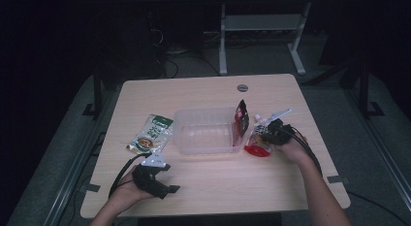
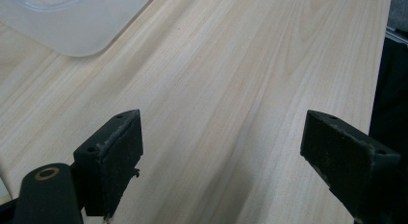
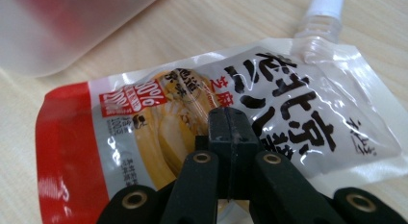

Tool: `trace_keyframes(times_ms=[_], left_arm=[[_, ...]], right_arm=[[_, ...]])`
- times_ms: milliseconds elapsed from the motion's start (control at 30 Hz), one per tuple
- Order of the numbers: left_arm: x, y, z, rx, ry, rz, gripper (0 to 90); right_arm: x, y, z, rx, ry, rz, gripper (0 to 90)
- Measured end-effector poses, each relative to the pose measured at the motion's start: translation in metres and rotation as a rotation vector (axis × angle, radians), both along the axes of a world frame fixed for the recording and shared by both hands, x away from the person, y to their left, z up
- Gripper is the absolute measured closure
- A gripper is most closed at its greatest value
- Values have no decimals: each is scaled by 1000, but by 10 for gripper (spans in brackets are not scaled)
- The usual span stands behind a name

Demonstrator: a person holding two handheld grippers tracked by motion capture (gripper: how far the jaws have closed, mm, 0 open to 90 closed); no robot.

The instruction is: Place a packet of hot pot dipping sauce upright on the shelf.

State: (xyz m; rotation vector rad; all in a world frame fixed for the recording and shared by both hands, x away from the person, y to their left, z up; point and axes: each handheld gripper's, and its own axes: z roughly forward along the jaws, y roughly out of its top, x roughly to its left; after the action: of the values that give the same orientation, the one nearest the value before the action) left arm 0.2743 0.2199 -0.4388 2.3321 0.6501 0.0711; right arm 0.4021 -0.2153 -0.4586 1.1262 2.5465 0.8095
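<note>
Right gripper (image 3: 230, 119) has its fingers pressed flat together, nothing between them, tips over the red-and-white spout pouch (image 3: 202, 113). That pouch lies flat on the desk (image 1: 208, 187) just right of the clear plastic bin (image 1: 204, 131), white cap pointing away from the person. The print is big black Chinese characters plus a red "80%" tag; the finer text is too small to read. A dark red packet (image 1: 241, 120) stands upright against the bin's right wall. A green-labelled packet (image 1: 151, 134) lies just left of the bin. Left gripper (image 1: 162, 180) sits near the front edge, fingers wide apart over bare wood, loads of open desk in front of the bin.
</note>
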Motion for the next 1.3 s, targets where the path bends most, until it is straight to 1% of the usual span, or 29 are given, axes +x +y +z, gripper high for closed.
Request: trace_keyframes(times_ms=[167, 233, 300, 333, 400, 433, 467, 500, 533, 600, 667, 700, 733, 800, 833, 900, 933, 1000, 1033, 1067, 1100, 1133, 1167, 1200, 1267, 1300], left_arm=[[1, 0, 0, -7, 2, -1, 144], [1, -1, -1, -7, 7, -1, 144], [1, -1, 0, -7, 5, -6, 144], [1, -1, 0, -12, 7, -6, 144], [1, -2, 0, -10, 9, -4, 144], [0, -2, 0, -11, 8, -5, 144], [0, -3, -1, -12, 7, -14, 144], [0, -3, -1, -12, 7, -14, 144], [0, -4, -1, -11, 7, -17, 144], [0, -5, -1, -9, 16, -16, 144], [0, -7, -1, -6, 14, -24, 144], [0, -7, -1, -8, 11, -25, 144], [-1, -8, -1, -11, 14, -24, 144], [-1, -9, -1, -6, 7, -36, 144], [-1, -9, -1, 0, 7, -44, 144], [-1, -11, -2, -12, 11, -36, 144], [-2, -11, -1, -8, 17, -36, 144], [-3, -12, -2, -14, 6, -47, 144], [-4, -12, -2, -7, 4, -54, 144], [-4, -13, -2, -12, 5, -51, 144], [-3, -13, -2, -8, 4, -52, 144], [-3, -13, -2, -14, 7, -48, 144], [-3, -12, -2, -16, 9, -46, 144], [-3, -12, -2, -16, 8, -49, 144], [-3, -12, -2, -15, 7, -50, 144], [-3, -12, -2, -14, 8, -50, 144]], right_arm=[[-6, 2, 2, -7, 18, 36, 900], [-12, 4, 2, -6, 24, 44, 900], [-17, 7, 3, -33, 24, 68, 900], [-17, 7, 3, -33, 24, 68, 900], [-23, 10, 4, -51, 17, 84, 900], [-26, 11, 4, -49, 16, 90, 900], [-32, 10, 3, -34, 17, 102, 900], [-35, 11, 3, -28, 21, 108, 900], [-35, 11, 3, -28, 21, 108, 900], [-39, 12, 4, -38, 19, 126, 900], [-44, 13, 4, -36, 19, 134, 900], [-49, 14, 3, -23, 25, 146, 900], [-49, 14, 3, -23, 25, 146, 900], [-54, 15, 3, -6, 31, 150, 900], [-58, 16, 3, -1, 35, 166, 900], [-61, 17, 3, 2, 36, 172, 900], [-64, 19, 3, 4, 36, 181, 900], [-69, 22, 3, -3, 29, 202, 900], [-72, 24, 3, -2, 31, 215, 900], [-74, 26, 3, 2, 35, 231, 900], [-76, 29, 4, 6, 40, 239, 900], [-77, 32, 4, 7, 42, 249, 900], [-79, 37, 4, 9, 47, 271, 900], [-79, 37, 4, 9, 47, 271, 900], [-81, 42, 4, 0, 40, 302, 900], [-82, 45, 5, -18, 21, 332, 900]])
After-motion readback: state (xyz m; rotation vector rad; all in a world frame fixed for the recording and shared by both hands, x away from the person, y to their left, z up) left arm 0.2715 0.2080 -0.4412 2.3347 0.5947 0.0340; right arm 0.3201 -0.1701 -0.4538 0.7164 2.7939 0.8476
